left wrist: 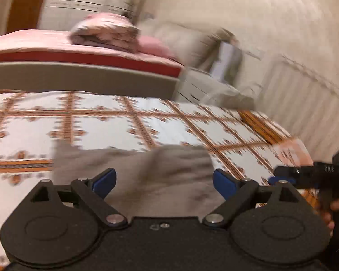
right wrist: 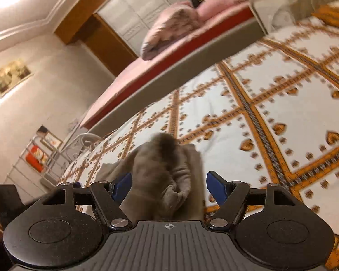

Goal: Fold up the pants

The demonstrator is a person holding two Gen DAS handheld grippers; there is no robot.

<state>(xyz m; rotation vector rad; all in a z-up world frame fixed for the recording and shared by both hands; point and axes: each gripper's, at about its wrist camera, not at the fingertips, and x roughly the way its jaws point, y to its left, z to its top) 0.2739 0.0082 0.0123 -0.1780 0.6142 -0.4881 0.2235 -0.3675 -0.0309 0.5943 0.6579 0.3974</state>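
Observation:
The grey pants [left wrist: 160,176] lie bunched on a white bedspread with an orange grid pattern [left wrist: 101,126]. My left gripper [left wrist: 165,181] is open, its blue pads [left wrist: 106,180] wide apart on either side of the grey cloth, just above it. My right gripper [right wrist: 168,187] is open too, with a raised hump of the pants [right wrist: 165,171] between its blue pads [right wrist: 215,187], not clamped. The right gripper also shows at the right edge of the left wrist view [left wrist: 309,176], held by a hand. Both views are motion-blurred.
A second bed with a pink sheet [left wrist: 45,43] and a folded pink blanket [left wrist: 104,31] stands beyond the bedspread [right wrist: 260,103]. A radiator [left wrist: 305,103] lines the right wall. A white drawer unit [left wrist: 203,83] sits in the corner. A rack [right wrist: 47,158] stands at left.

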